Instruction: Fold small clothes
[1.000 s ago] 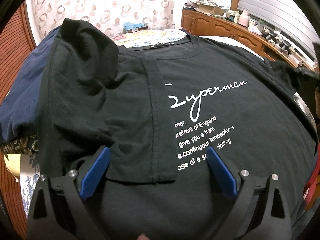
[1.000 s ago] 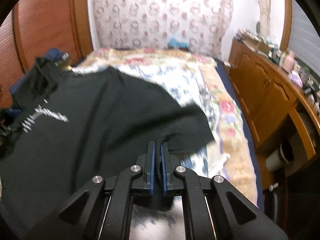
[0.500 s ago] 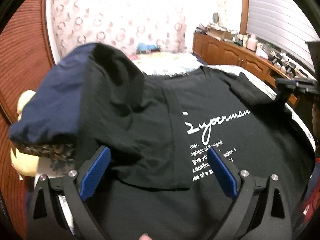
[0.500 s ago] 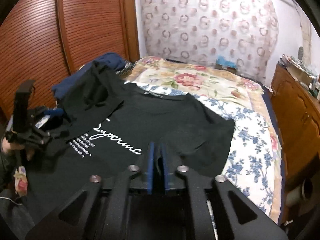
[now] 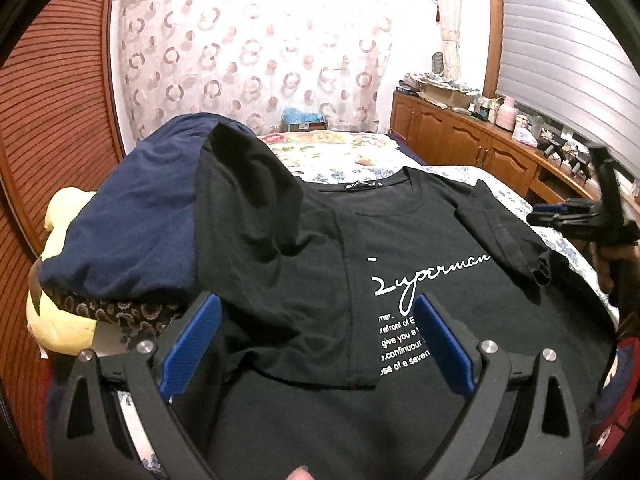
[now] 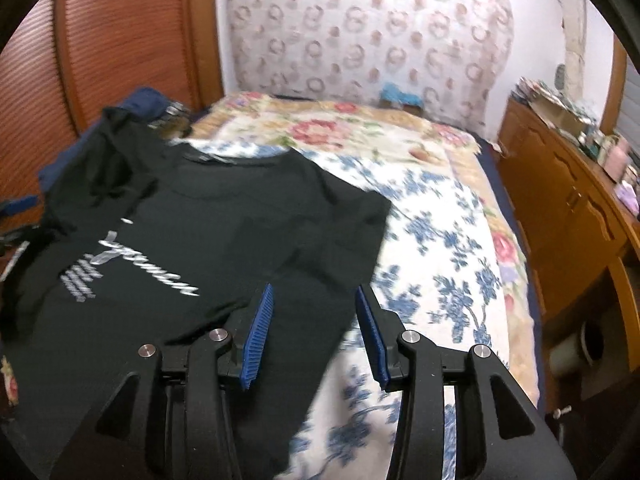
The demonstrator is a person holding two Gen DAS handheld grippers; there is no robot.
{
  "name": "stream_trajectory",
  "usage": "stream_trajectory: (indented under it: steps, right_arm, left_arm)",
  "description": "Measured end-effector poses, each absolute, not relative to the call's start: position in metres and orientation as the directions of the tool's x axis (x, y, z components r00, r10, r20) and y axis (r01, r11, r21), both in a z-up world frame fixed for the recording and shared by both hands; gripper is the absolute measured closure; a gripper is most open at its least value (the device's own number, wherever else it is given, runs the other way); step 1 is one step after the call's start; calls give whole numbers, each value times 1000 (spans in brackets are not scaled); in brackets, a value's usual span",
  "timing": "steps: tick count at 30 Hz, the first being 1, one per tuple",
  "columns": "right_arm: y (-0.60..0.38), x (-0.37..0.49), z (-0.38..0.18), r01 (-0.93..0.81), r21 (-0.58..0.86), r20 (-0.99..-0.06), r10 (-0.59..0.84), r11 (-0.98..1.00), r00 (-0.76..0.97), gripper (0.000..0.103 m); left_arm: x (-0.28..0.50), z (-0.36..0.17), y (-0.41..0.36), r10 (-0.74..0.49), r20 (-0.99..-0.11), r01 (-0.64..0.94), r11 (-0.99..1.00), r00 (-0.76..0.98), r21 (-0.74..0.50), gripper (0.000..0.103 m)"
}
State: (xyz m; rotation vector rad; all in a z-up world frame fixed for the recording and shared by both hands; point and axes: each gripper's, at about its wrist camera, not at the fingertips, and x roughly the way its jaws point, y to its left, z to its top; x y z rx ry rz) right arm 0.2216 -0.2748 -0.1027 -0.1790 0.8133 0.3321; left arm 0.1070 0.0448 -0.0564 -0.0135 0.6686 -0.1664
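A black T-shirt (image 5: 420,248) with white "Superman" print lies face up on the bed; it also shows in the right wrist view (image 6: 224,232). Its left side and sleeve (image 5: 280,264) are folded over the chest, and its right sleeve (image 5: 504,236) is folded inward. My left gripper (image 5: 316,336) is open and empty above the shirt's lower half. My right gripper (image 6: 314,328) is open and empty above the shirt's right edge; it also shows in the left wrist view (image 5: 560,216) at the far right.
A navy garment (image 5: 136,224) lies piled on a patterned cloth and a yellow cushion (image 5: 60,320) left of the shirt. The floral bedspread (image 6: 436,240) extends to the right. A wooden cabinet (image 6: 568,216) with clutter runs along the right wall. A wooden sliding door (image 6: 120,32) stands behind left.
My right gripper has let go of the shirt's right sleeve, which now lies folded inward, and has opened and drawn back. My left gripper has pulled back a little, staying open.
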Motion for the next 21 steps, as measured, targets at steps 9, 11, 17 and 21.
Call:
stream_trajectory:
  steps: [9, 11, 17, 21]
  right_arm:
    - [-250, 226, -105, -410, 26, -733, 296, 912, 612, 60]
    - [-239, 228, -108, -427, 21, -740, 301, 904, 602, 60]
    - [-221, 246, -129, -422, 17, -805, 263, 907, 532, 60]
    - [-213, 249, -128, -433, 24, -807, 273, 901, 524, 66]
  left_arm:
    - [102, -60, 47, -148, -620, 134, 989, 770, -69, 5]
    - [101, -61, 47, -151, -620, 131, 988, 770, -77, 5]
    - [97, -65, 49, -159, -628, 132, 987, 762, -89, 5]
    - [97, -68, 51, -158, -632, 127, 987, 759, -93, 5]
